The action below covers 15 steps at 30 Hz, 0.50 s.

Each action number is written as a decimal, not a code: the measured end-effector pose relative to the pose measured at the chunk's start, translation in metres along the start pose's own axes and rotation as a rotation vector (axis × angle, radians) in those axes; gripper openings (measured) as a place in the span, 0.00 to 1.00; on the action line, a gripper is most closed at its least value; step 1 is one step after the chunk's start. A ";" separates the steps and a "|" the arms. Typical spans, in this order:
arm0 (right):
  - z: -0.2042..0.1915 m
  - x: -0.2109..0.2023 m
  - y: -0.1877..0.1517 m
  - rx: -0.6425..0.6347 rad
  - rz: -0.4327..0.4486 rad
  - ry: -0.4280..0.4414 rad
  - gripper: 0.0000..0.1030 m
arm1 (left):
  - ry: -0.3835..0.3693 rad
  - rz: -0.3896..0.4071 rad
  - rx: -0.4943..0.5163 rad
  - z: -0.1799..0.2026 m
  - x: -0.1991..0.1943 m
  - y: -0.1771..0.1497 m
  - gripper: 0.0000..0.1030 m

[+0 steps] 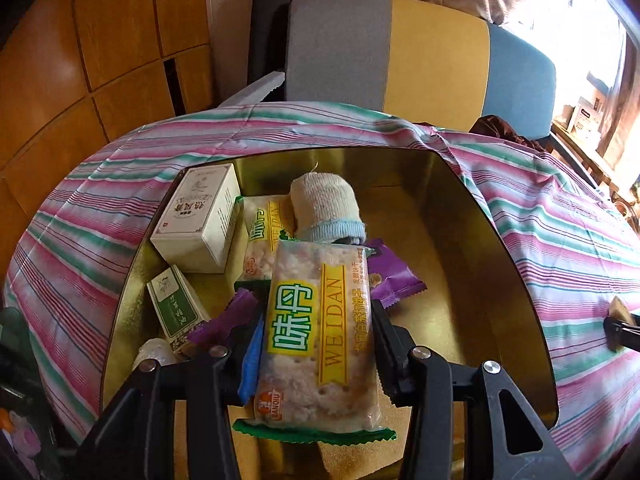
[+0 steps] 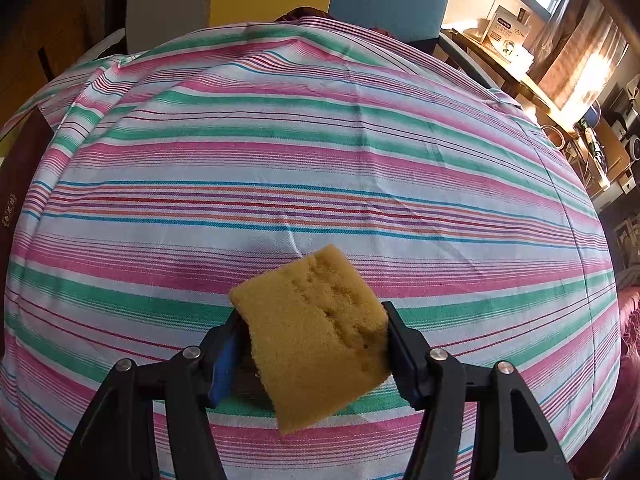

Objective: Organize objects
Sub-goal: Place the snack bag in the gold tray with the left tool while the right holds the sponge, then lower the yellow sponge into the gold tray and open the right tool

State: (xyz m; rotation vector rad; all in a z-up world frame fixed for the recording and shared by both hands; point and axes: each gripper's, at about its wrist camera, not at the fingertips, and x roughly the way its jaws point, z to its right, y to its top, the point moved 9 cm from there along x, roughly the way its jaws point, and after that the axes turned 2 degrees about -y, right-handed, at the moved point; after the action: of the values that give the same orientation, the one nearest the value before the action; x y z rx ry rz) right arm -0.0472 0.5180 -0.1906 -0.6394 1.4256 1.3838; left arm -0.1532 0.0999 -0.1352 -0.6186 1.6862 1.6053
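Observation:
My left gripper (image 1: 316, 344) is shut on a Weidan cracker packet (image 1: 320, 332) and holds it above a gold tin box (image 1: 500, 264). In the box lie a white carton (image 1: 200, 220), a green and white box (image 1: 176, 308), a second cracker packet (image 1: 262, 236), a rolled white sock (image 1: 326, 208) and purple snack wrappers (image 1: 390, 278). My right gripper (image 2: 312, 344) is shut on a yellow sponge (image 2: 316, 336) and holds it above the striped cloth (image 2: 320, 160). That sponge and gripper show at the right edge of the left wrist view (image 1: 620, 320).
The striped cloth (image 1: 280, 128) covers the table. A grey, yellow and blue chair back (image 1: 416, 56) stands behind it. Wooden cabinets (image 1: 100, 40) are at the left. A cluttered shelf (image 2: 508, 36) stands at the far right by the window.

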 end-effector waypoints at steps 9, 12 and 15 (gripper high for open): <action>0.001 -0.001 0.001 -0.007 0.002 -0.009 0.61 | 0.010 0.009 0.006 -0.003 -0.002 -0.007 0.60; 0.001 -0.002 0.002 -0.011 0.004 -0.017 0.61 | 0.015 0.044 0.005 -0.004 -0.015 -0.002 0.64; 0.001 -0.002 0.002 -0.007 0.002 -0.021 0.59 | 0.014 0.073 0.005 -0.004 -0.028 0.001 0.67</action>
State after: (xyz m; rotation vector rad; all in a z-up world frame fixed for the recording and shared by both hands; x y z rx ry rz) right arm -0.0483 0.5190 -0.1878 -0.6262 1.4052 1.3938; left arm -0.1371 0.0926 -0.1130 -0.5726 1.7406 1.6511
